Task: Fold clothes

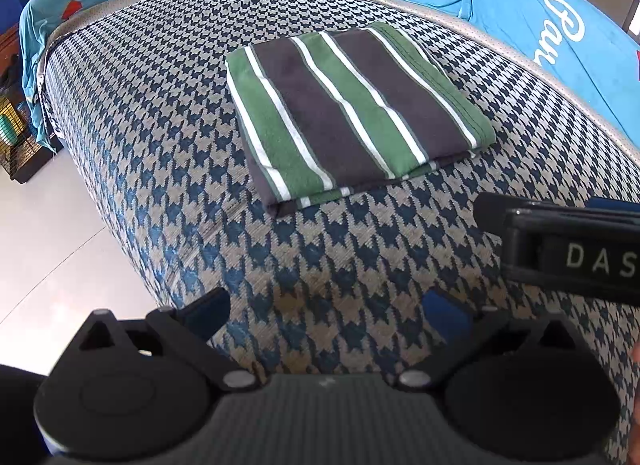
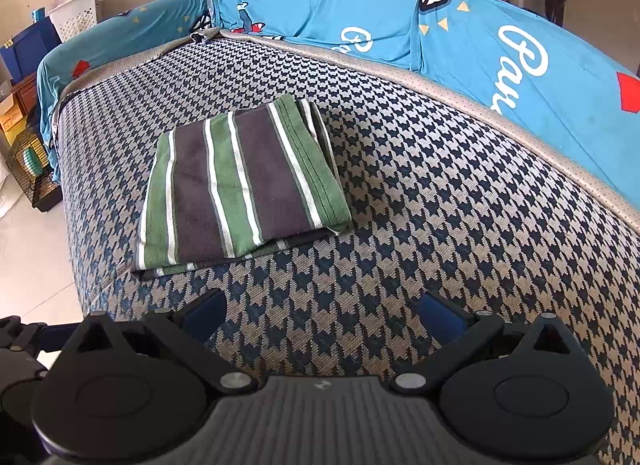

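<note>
well, the shirt (image 1: 352,113) lies folded into a neat rectangle on the houndstooth seat (image 1: 168,137), its green, dark grey and white stripes running from the near edge toward the back. its layers are stacked, and a lower layer peeks out along the near edge. nothing touches it.

the left gripper (image 1: 326,315) hovers above the seat, short of the shirt, with both blue-padded fingers (image 1: 208,311) spread wide and nothing between them but the patterned cloth below. at the right edge of the left wrist view a black body of the other tool (image 1: 568,249) juts in, printed with the letters "das".

from the right wrist view the right gripper (image 2: 324,315) likewise hangs over the seat, near the front edge, its jaws wide apart and empty. the shirt (image 2: 240,185) sits ahead and a bit to the left of it, well apart from the fingertips.

behind the seat a blue cover (image 2: 460,37) with white script and small printed shapes drapes the backrest and the arm at far left. off to the left stand a white basket (image 2: 76,17) and a wire cage (image 2: 34,173) on the pale floor (image 2: 28,265).
</note>
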